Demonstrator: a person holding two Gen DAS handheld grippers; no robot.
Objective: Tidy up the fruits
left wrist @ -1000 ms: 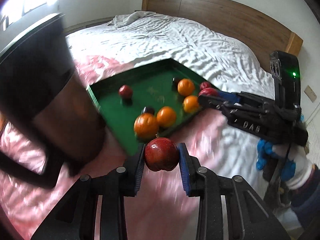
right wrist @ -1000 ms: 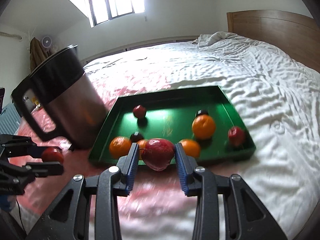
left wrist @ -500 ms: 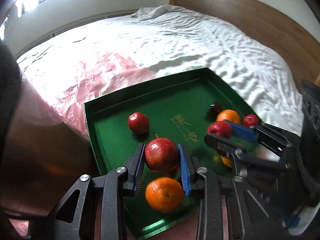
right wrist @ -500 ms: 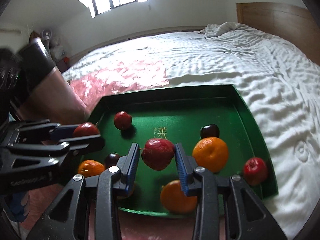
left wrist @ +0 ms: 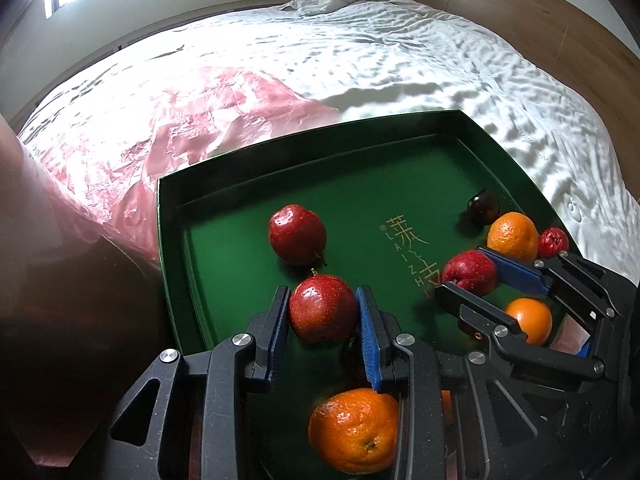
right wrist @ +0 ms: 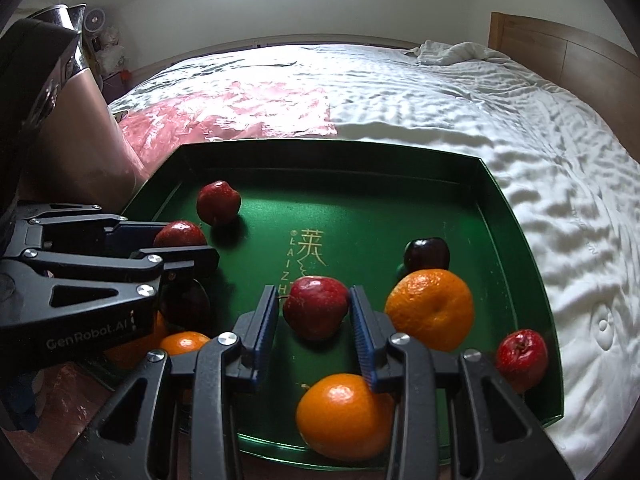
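Observation:
A green tray [left wrist: 360,128] [right wrist: 516,216] lies on the bed and holds several fruits. My left gripper [left wrist: 323,316] is shut on a red apple [left wrist: 322,308] low over the tray's near left part, next to a loose red apple [left wrist: 297,234]. My right gripper [right wrist: 315,312] is shut on another red apple [right wrist: 316,306] above the tray's middle. In the right wrist view the left gripper [right wrist: 182,240] shows at left with its apple [right wrist: 180,234]. Oranges [right wrist: 430,310] [right wrist: 340,416] [left wrist: 356,430], a dark plum [right wrist: 426,254] and a small red fruit [right wrist: 522,354] lie in the tray.
A metal kettle with a black handle [right wrist: 52,120] stands close to the tray's left side. A pink plastic sheet [left wrist: 180,128] covers the bed behind it. White bedding [right wrist: 460,92] spreads to the right, with a wooden headboard [left wrist: 520,12] beyond.
Both grippers have moved forward and down over the tray, each still holding its apple. The left apple now hangs close beside the loose red apple.

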